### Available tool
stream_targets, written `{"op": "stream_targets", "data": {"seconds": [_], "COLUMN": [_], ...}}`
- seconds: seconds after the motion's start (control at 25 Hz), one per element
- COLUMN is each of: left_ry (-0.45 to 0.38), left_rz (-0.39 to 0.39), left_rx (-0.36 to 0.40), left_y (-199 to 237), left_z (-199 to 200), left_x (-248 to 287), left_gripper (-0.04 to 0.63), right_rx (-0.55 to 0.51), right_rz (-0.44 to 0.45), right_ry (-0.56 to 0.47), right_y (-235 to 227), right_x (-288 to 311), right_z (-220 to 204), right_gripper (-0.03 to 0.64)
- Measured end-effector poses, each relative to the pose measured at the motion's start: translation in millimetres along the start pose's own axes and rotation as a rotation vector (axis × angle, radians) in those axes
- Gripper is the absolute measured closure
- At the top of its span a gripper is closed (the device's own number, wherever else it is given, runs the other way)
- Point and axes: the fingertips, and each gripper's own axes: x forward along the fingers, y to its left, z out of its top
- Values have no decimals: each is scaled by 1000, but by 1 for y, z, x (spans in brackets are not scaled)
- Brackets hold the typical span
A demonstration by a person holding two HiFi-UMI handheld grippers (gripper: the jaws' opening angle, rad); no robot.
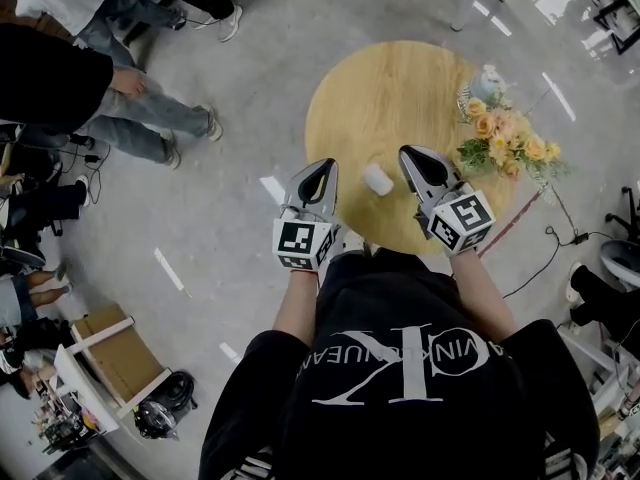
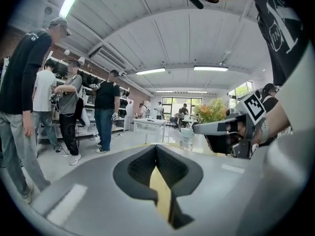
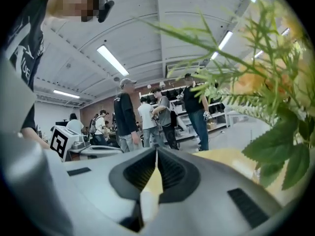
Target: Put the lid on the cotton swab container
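The cotton swab container point(image 1: 377, 179) is a small white cylinder standing on the round wooden table point(image 1: 370, 98), between my two grippers. From the head view I cannot tell whether a lid sits on it. My left gripper point(image 1: 322, 165) hovers just left of the container, over the table's near-left edge, jaws shut with nothing between them point(image 2: 156, 147). In the left gripper view the container point(image 2: 186, 137) stands ahead and slightly right. My right gripper point(image 1: 408, 153) is just right of the container, also shut and empty point(image 3: 156, 151). A pale blurred shape point(image 3: 146, 203) shows through the gap under its jaws.
A bunch of orange and yellow flowers point(image 1: 505, 133) with green leaves point(image 3: 275, 132) stands on the table's right side, close to my right gripper. Several people point(image 1: 120, 78) stand on the grey floor to the left. A cardboard box point(image 1: 120, 353) sits at lower left.
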Motion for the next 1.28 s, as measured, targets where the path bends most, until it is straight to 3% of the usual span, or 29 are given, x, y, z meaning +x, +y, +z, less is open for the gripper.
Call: {"op": "stream_targets", "data": {"seconds": [1.28], "left_ry": [-132], "left_rz": [143], "left_rx": [20], "left_y": [45], "left_z": [57], "left_x": [-30], "left_gripper": [584], "right_rx": [-86], "right_rz": [25], "right_ry": [-112], "right_y": [14], "right_x": [1], "right_z": [51], "right_gripper": [595]}}
